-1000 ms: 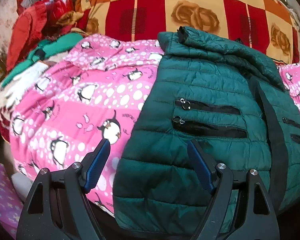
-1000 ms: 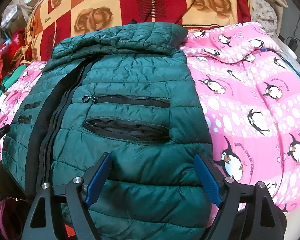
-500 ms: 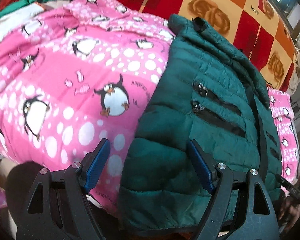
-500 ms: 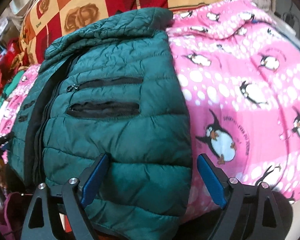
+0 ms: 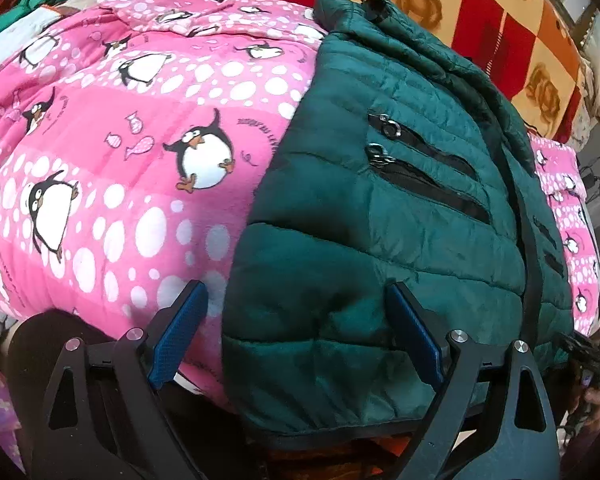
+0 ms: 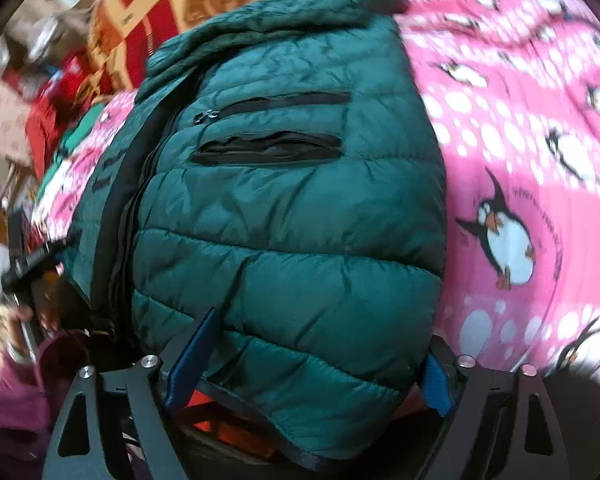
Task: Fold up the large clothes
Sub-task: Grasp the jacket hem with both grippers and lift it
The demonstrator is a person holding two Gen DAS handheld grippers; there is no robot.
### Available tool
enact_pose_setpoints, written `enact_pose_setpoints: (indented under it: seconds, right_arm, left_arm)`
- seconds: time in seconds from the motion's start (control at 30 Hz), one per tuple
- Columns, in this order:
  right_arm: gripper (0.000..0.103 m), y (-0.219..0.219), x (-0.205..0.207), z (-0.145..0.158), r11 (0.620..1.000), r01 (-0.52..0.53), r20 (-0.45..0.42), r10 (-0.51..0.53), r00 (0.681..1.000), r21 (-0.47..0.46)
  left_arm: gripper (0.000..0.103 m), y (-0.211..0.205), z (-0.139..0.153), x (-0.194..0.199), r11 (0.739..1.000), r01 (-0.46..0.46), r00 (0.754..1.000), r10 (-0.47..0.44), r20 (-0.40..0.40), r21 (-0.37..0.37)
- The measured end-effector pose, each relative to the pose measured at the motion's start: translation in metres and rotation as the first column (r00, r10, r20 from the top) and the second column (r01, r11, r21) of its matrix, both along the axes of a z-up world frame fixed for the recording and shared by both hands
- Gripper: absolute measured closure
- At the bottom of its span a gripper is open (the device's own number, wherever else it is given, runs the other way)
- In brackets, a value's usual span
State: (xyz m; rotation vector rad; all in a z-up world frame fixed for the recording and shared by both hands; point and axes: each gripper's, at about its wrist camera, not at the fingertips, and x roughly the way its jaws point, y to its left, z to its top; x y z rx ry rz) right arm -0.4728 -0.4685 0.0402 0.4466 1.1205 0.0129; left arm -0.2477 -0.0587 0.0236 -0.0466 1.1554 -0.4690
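Right view motion-blurred; jacket [image 6: 284, 216] hem hides right gripper [image 6: 308, 364] fingertip.

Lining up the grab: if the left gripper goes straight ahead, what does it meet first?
Most likely the green jacket: its near hem corner already bulges between the open left gripper fingers. Depth is uncertain.

left gripper [image 5: 296, 334] | black frame | blue pads | silver screws
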Motion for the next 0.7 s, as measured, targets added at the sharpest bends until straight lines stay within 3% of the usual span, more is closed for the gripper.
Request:
enact_pose_setpoints:
  seconds: [0.03,0.1,0.13,0.2,0.47,0.7]
  right_arm:
    - [0.053,0.000,0.000,0.003,1.000,0.001,0.017,0.000,1.000,-0.006]
    - [0.069,-0.004,0.002,0.008,1.000,0.008,0.051,-0.008,0.999,0.011]
    - [0.076,-0.006,0.004,0.013,1.000,0.010,0.067,-0.011,0.998,0.011]
    - [0.080,-0.007,0.007,0.025,1.000,0.012,0.103,-0.013,0.995,0.012]
    - [0.081,-0.028,0.029,0.079,0.999,0.053,0.279,-0.050,0.959,-0.002]
    - [0.081,-0.050,0.066,0.099,0.992,0.124,0.320,-0.106,0.942,-0.035]
  left_arm:
    - [0.038,-0.001,0.002,0.000,1.000,0.006,1.000,-0.006,0.004,-0.006]
    - [0.067,-0.005,0.011,0.000,1.000,0.017,1.000,-0.017,0.018,-0.013]
    - [0.076,-0.007,0.017,0.000,1.000,0.018,0.999,-0.018,0.032,-0.008]
    - [0.083,-0.011,0.029,0.001,1.000,0.027,0.998,-0.026,0.062,-0.014]
    - [0.084,-0.019,0.083,0.016,0.997,0.009,0.981,0.005,0.192,-0.070]
    - [0.084,-0.040,0.117,0.045,0.997,-0.017,0.959,0.038,0.281,-0.078]
